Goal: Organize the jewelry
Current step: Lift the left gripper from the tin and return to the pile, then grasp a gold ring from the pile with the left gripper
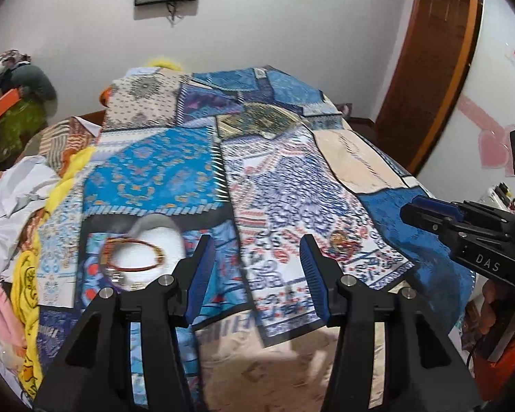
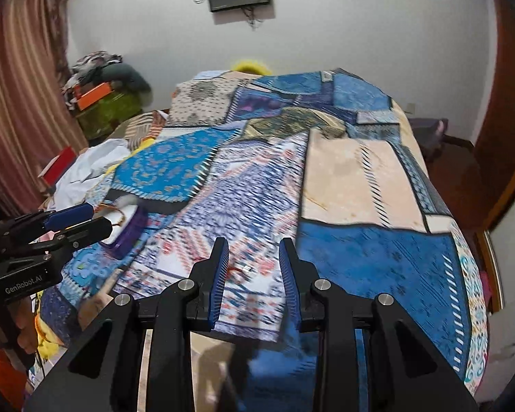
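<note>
We see both hand-held grippers over a bed (image 1: 412,240) covered with a busy patchwork spread. The left hand-held gripper (image 1: 255,267) stands parted with nothing between its pads. The right hand-held gripper (image 2: 254,271) has a narrower gap, also with nothing in it; a small red and shiny piece (image 2: 241,269) lies on the spread in line with that gap, too blurred for us to name.

The jewelry we can make out is a bangle (image 1: 134,254), red and gold, lying on a white heart-shaped box (image 1: 154,243) near the left edge of the bed, just beside the left gripper's left finger. In the right view the box shows a purple wall (image 2: 130,231).

We judge these risks:
- The views are smeared, so a closing now could land off target.
- The bangle is thin and round; a pinch on its rim could flick it off the box into the cloth pile (image 1: 20,206) beside it.
- The spread's pattern hides small pieces, so one could be missed or pressed into the soft bedding.
- A nudge from the left finger could tip the box on the soft surface.
</note>
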The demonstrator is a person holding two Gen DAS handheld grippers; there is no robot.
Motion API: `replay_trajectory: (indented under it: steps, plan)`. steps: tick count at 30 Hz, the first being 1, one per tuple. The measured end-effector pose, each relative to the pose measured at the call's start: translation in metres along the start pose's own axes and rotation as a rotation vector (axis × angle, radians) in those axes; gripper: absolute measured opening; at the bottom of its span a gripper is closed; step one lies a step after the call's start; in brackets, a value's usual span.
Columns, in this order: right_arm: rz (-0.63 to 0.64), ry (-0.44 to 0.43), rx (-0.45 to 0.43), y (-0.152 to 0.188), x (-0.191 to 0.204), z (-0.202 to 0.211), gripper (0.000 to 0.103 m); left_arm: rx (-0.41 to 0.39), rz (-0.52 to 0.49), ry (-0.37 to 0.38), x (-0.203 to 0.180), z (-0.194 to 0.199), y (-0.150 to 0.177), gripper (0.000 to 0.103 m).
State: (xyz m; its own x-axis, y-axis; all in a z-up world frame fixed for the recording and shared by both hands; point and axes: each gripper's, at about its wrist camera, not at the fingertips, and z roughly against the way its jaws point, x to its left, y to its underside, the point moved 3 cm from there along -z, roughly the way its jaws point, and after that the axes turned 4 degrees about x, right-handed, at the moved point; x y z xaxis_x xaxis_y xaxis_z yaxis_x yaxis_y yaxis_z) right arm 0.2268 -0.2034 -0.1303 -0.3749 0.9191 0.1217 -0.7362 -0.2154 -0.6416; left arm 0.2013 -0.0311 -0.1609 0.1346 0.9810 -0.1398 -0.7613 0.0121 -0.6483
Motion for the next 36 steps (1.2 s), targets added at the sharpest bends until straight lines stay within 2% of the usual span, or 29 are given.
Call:
replay_trajectory:
  steps: [13, 14, 18, 21, 36]
  plan:
    - [-0.034, -0.015, 0.062, 0.020, -0.023, -0.017, 0.028, 0.087, -0.057, 0.090, -0.041, -0.043, 0.005, 0.050]
    - [-0.038, -0.018, 0.065, 0.021, -0.024, -0.018, 0.028, 0.089, -0.066, 0.099, -0.045, -0.045, 0.005, 0.048]
    - [-0.057, -0.029, 0.071, 0.023, -0.030, -0.022, 0.028, 0.103, -0.114, 0.138, -0.063, -0.052, 0.004, 0.030]
    - [-0.063, -0.035, 0.073, 0.023, -0.033, -0.022, 0.028, 0.115, -0.131, 0.159, -0.072, -0.060, 0.003, 0.023]
    - [-0.058, -0.055, 0.082, 0.023, -0.032, -0.030, 0.028, 0.148, -0.110, 0.153, -0.071, -0.082, 0.003, 0.022]
